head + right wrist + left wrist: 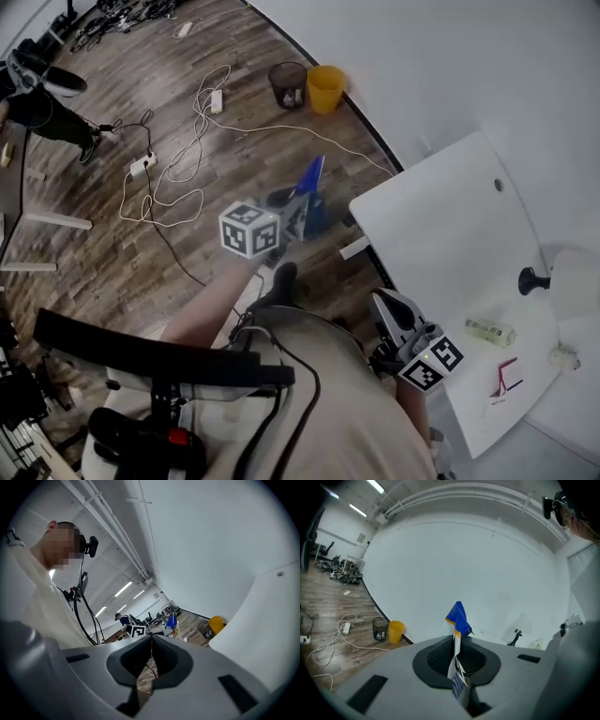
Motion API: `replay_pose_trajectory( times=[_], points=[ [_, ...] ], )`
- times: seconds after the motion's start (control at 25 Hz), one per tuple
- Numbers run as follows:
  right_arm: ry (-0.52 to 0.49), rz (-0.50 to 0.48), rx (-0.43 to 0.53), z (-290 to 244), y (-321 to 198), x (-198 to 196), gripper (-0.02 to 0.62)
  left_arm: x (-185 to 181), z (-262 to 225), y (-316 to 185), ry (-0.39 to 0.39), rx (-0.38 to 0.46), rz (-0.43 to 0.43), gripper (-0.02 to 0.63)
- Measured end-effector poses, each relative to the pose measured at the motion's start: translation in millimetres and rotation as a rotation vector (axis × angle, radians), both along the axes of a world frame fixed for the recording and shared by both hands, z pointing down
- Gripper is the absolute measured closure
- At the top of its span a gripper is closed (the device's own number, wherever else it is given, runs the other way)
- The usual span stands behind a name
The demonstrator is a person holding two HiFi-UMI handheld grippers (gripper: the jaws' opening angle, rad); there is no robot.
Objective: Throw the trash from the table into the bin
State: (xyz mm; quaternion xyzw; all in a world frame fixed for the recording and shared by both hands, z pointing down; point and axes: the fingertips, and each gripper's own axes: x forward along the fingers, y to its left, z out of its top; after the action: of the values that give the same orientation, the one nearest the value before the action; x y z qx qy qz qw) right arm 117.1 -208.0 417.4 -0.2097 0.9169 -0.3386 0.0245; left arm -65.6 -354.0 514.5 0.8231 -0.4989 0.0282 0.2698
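Blue crinkled wrapper (458,619), probably foil, pinched in left gripper (456,645).

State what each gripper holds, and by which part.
Left gripper pinches a blue-and-white wrapper by its lower white end. Right gripper is shut on nothing.

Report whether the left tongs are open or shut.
Shut on the blue wrapper: the left tongs pinch its lower end, with no gap between the pads.
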Motion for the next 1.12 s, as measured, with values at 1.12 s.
replay_pose_trajectory(
  times=[1.12],
  points=[
    [0.160,-0.134,-0.217,112,-103,-68,0.581,-61,249,-114,0.032,-0.346,-0.080,0.588]
  ],
)
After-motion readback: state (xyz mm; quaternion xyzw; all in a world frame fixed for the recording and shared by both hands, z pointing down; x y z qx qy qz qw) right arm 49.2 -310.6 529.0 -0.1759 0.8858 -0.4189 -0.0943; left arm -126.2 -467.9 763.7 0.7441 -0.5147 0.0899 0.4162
